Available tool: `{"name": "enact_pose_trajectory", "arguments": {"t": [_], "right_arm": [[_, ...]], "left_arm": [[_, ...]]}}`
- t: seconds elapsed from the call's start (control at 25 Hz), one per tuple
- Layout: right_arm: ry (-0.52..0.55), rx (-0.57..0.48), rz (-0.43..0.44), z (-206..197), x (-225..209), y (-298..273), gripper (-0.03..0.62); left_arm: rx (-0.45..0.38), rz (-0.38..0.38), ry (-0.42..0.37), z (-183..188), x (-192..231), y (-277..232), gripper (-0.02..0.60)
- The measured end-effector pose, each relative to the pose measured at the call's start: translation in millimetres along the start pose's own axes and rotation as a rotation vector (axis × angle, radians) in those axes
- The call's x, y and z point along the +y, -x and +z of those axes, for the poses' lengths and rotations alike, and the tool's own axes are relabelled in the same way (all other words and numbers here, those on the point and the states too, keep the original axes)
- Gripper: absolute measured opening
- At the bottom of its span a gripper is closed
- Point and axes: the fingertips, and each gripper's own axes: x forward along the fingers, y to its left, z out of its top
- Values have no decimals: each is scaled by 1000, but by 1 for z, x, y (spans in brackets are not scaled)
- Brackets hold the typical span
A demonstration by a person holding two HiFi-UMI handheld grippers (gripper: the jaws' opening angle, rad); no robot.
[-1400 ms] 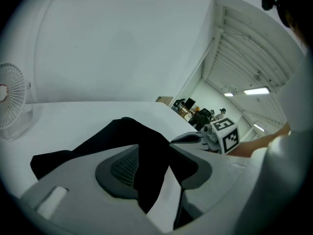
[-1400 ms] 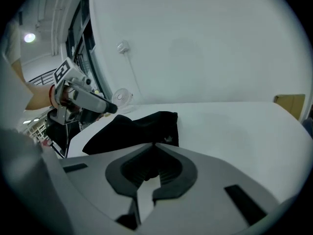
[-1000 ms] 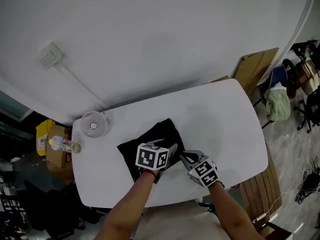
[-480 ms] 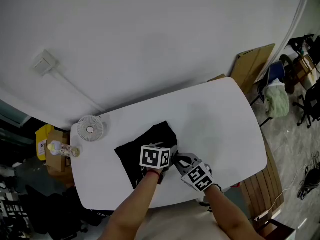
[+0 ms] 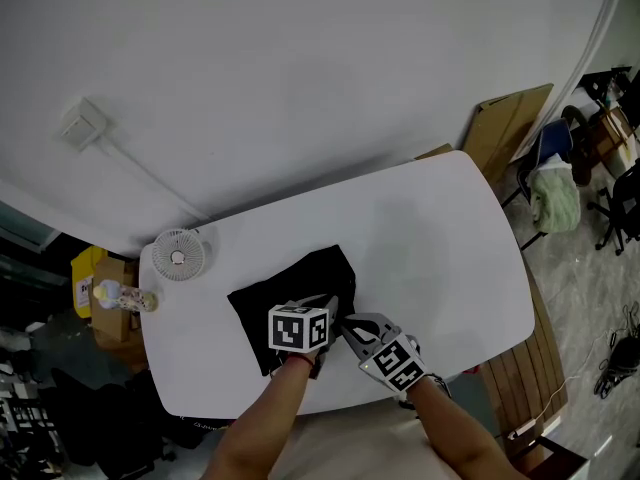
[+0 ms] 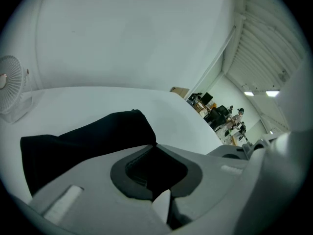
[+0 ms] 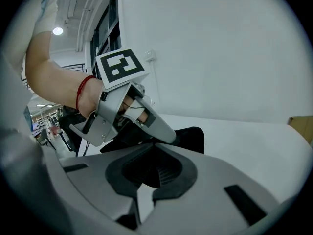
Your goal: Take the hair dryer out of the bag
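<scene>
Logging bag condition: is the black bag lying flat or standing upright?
Lying flat. The black bag sprawls low on the white table in the head view; the left gripper view shows it slumped.

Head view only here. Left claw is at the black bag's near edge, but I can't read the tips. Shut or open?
Observer: Shut. In the left gripper view the left claw has its tips together right at the edge of the bag. Whether fabric is caught, I cannot tell.
Operator: And the other one?
Observer: In its own view the right claw is shut too, with nothing in it, aimed at the bag.
Operator: Bag lying flat?
Observer: No. Seen low from the left gripper view, it humps up at its far end.
</scene>
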Motion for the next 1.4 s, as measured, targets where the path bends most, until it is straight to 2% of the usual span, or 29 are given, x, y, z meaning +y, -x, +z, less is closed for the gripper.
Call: {"name": "enact_pose_trajectory", "arguments": {"t": [0.12, 0.4, 0.68, 0.76, 0.8, 0.88, 1.0, 1.24, 1.4], "right_arm": [[-20, -10, 20, -2, 8, 2, 23], [-36, 3, 86, -14, 37, 5, 23], [-93, -29, 165, -13, 42, 20, 27], [-124, -67, 174, -4, 30, 32, 130], [-124, -81, 162, 0, 20, 38, 143], [-85, -77, 118, 4, -4, 44, 141], [22, 1, 92, 1, -30, 35, 133], [281, 213, 216, -21, -34, -3, 138], [391, 329, 282, -44, -29, -21, 160]], "left_arm": [[-29, 2, 23, -6, 1, 7, 26], [-31, -12, 37, -25, -6, 15, 26], [-54, -9, 39, -32, -10, 20, 26], [-62, -8, 43, -30, -8, 21, 26], [-64, -9, 43, -29, -8, 21, 26], [-67, -9, 43, -27, -6, 22, 26], [-68, -10, 47, -28, -5, 22, 26], [-68, -14, 55, -28, -7, 23, 26], [-69, -15, 62, -30, -7, 23, 26]]}}
